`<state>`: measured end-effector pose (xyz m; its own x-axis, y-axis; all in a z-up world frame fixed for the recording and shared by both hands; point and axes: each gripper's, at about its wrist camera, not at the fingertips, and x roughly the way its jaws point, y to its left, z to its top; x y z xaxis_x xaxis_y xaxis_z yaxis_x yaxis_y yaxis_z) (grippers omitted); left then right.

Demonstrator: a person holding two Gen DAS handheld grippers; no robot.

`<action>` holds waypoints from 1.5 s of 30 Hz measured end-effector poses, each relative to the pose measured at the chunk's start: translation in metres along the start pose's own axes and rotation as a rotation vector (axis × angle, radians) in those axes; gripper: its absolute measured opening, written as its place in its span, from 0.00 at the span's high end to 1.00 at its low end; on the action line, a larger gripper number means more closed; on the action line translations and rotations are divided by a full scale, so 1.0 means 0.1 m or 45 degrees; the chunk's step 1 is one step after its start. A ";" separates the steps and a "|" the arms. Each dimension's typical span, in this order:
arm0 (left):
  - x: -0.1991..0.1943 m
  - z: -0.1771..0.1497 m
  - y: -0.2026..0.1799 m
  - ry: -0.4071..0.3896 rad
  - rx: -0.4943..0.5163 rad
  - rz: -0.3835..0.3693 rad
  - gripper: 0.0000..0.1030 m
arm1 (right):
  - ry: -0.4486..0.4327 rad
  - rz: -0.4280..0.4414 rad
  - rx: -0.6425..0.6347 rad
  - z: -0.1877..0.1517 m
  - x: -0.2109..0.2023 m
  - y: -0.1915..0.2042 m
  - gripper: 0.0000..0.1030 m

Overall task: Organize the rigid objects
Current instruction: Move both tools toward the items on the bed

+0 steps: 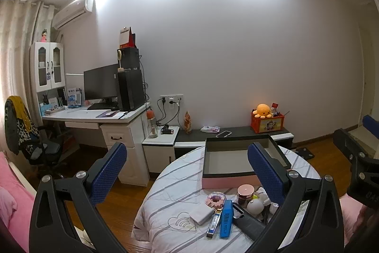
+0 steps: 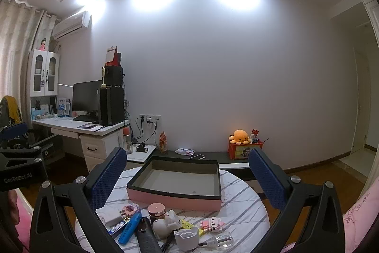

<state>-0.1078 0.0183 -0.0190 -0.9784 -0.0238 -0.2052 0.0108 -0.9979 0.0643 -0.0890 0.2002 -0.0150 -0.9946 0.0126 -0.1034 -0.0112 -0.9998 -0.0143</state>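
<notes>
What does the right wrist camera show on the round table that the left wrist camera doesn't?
Only the right wrist view shows the white cat-eared cup, the clear bulb and the pink block figure. Only the left wrist view shows the heart embroidery on the cover. Both share the empty pink box, the blue bar, the rose-lidded jar, and both grippers open, holding nothing.

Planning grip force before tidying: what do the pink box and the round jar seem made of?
Pink box: probably cardboard, matte, with thin straight walls and a dull grey lining. Round jar: dark, glossy body, perhaps glass or plastic, with a shiny rose-gold lid that looks metallic or coated.
</notes>
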 end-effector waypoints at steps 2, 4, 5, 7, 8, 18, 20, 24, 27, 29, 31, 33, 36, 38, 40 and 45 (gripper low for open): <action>0.02 -0.01 0.00 0.005 -0.002 -0.003 0.00 | 0.004 -0.002 -0.004 -0.01 0.02 0.01 0.00; 0.03 -0.02 -0.01 0.009 0.001 -0.002 0.00 | 0.013 -0.002 -0.004 -0.03 0.04 0.01 0.00; 0.04 -0.02 -0.02 0.012 0.003 -0.005 0.00 | 0.013 -0.002 -0.004 -0.03 0.04 0.01 0.00; 0.05 -0.02 -0.03 0.012 0.006 -0.010 0.00 | 0.022 -0.006 -0.003 -0.05 0.06 -0.01 0.00; 0.04 -0.02 -0.04 0.011 0.008 -0.013 0.00 | 0.024 -0.007 -0.002 -0.06 0.07 -0.01 0.00; 0.08 -0.04 -0.06 0.021 0.011 -0.031 0.00 | 0.026 -0.018 -0.004 -0.09 0.09 -0.02 0.00; 0.11 -0.06 -0.06 0.036 0.018 -0.030 0.00 | 0.032 -0.021 -0.004 -0.11 0.10 -0.04 0.00; 0.22 -0.13 -0.05 0.089 0.024 -0.056 0.00 | 0.060 -0.033 -0.004 -0.17 0.15 -0.08 0.00; 0.29 -0.22 -0.05 0.133 0.042 -0.072 0.00 | 0.092 -0.044 0.001 -0.25 0.20 -0.12 0.00; 0.37 -0.29 -0.05 0.175 0.060 -0.070 0.00 | 0.118 -0.043 0.007 -0.30 0.25 -0.15 0.00; 0.47 -0.38 -0.04 0.216 0.068 -0.070 0.00 | 0.151 -0.049 0.011 -0.38 0.32 -0.18 0.00; 0.59 -0.49 -0.01 0.283 0.061 -0.088 0.00 | 0.190 -0.057 0.013 -0.47 0.40 -0.22 0.00; 0.79 -0.68 0.01 0.391 0.047 -0.104 0.00 | 0.239 -0.068 0.010 -0.63 0.51 -0.28 0.00; 0.93 -0.82 0.01 0.454 0.059 -0.107 0.00 | 0.296 -0.084 0.009 -0.79 0.65 -0.34 0.00; 1.07 -0.97 -0.01 0.516 0.084 -0.110 0.00 | 0.371 -0.086 0.018 -0.97 0.78 -0.40 0.00; 1.36 -1.27 -0.02 0.654 0.186 -0.124 0.00 | 0.492 -0.096 0.025 -1.30 0.98 -0.52 0.00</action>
<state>-0.2144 0.0096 -0.1714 -0.7466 0.0050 -0.6653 -0.1394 -0.9789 0.1491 -0.1721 0.2552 -0.1533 -0.8788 0.0861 -0.4693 -0.0884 -0.9959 -0.0173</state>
